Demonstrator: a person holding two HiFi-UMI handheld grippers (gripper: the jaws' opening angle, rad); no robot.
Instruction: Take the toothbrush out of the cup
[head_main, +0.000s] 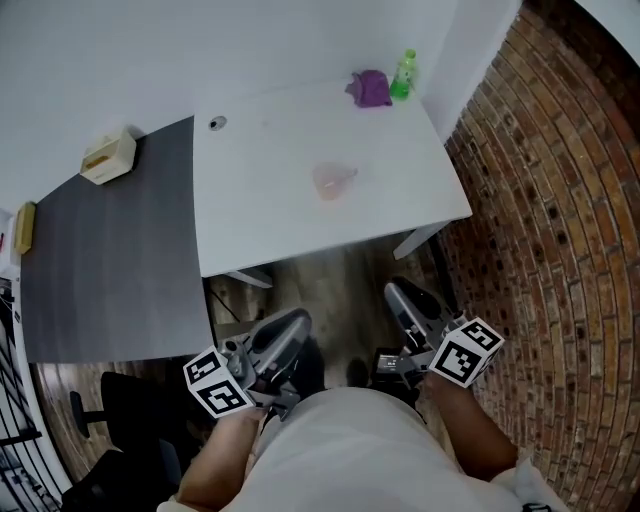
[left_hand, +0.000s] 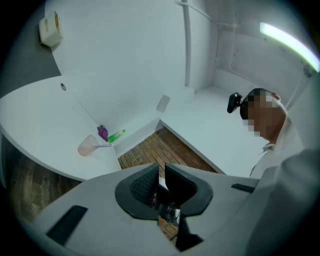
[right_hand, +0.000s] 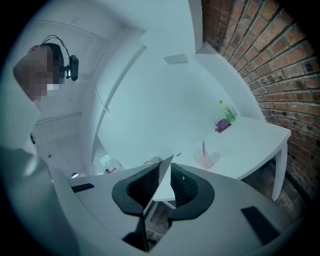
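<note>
Closest in, the person's forearms hold both tools low against the body, above the wooden floor (head_main: 335, 285) and short of the counter's front edge. The left gripper (head_main: 288, 332) has its jaws drawn in to a thin slit with nothing in it, as its own view shows (left_hand: 161, 172). The right gripper (head_main: 400, 300) is the same: its jaws (right_hand: 166, 172) are pulled close, and only a narrow wedge of the background shows through, with nothing clamped. Each carries its marker cube nearest the person. Neither tool touches anything. Ahead stands the white counter (head_main: 260, 200), and beside it on the left a dark grey counter (head_main: 110, 260). The cup (head_main: 333, 180), pale pink and see-through, stands alone on the white counter, well apart from both grippers. The right gripper view shows it upright (right_hand: 205, 160) with the toothbrush (right_hand: 203, 148) inside it, the handle rising above the rim. The left gripper view also catches the cup (left_hand: 87, 146) and the toothbrush (left_hand: 104, 145) projecting from it. Farther back, at the white counter's far right corner, a crumpled purple thing (head_main: 371, 88) lies just beside a green bottle (head_main: 403, 73). On the far part of the dark counter sits a beige box (head_main: 108, 157). A brick wall (head_main: 560, 200) runs along the right.
</note>
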